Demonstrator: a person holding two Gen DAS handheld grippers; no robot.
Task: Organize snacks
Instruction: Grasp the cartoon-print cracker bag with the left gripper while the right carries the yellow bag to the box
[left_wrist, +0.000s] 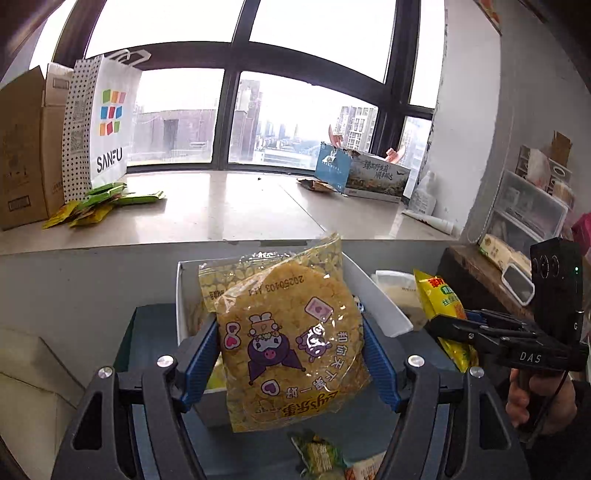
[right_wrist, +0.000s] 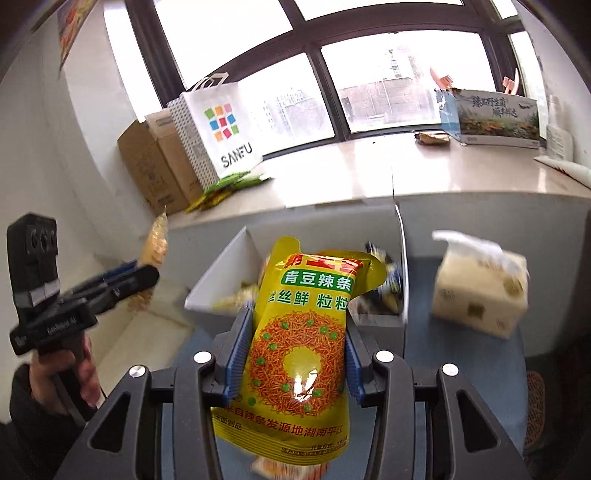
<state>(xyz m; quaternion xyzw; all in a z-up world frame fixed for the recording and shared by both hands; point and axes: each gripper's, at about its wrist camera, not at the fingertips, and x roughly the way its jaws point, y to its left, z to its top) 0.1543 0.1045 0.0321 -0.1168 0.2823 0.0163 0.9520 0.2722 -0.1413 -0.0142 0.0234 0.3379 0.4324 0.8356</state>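
Gripping cartoon noodle packet (left_wrist: 291, 332) in left gripper (left_wrist: 291, 354), right gripper (right_wrist: 295, 354) clamping yellow pouch (right_wrist: 303, 332), white box (left_wrist: 373, 295) mostly hidden

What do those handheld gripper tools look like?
Each gripper has black linkage arms with silver bolts and blue ribbed pads. Seen from the side, the right gripper carries a black camera block with a green light, white lettering and a thin cable. The sleeves are dark.

The pale windowsill ledge (left_wrist: 229, 206) bears cardboard boxes (left_wrist: 26, 147) and a SANFU bag (left_wrist: 99, 125) at its left end, green and yellow packets (left_wrist: 99, 203) fanned before the bag, and a printed box (left_wrist: 364, 171) (open-topped) at the right. Below, a white box (right_wrist: 400, 258) and a tissue pack (right_wrist: 480, 291) sit on a blue surface (right_wrist: 421, 354).
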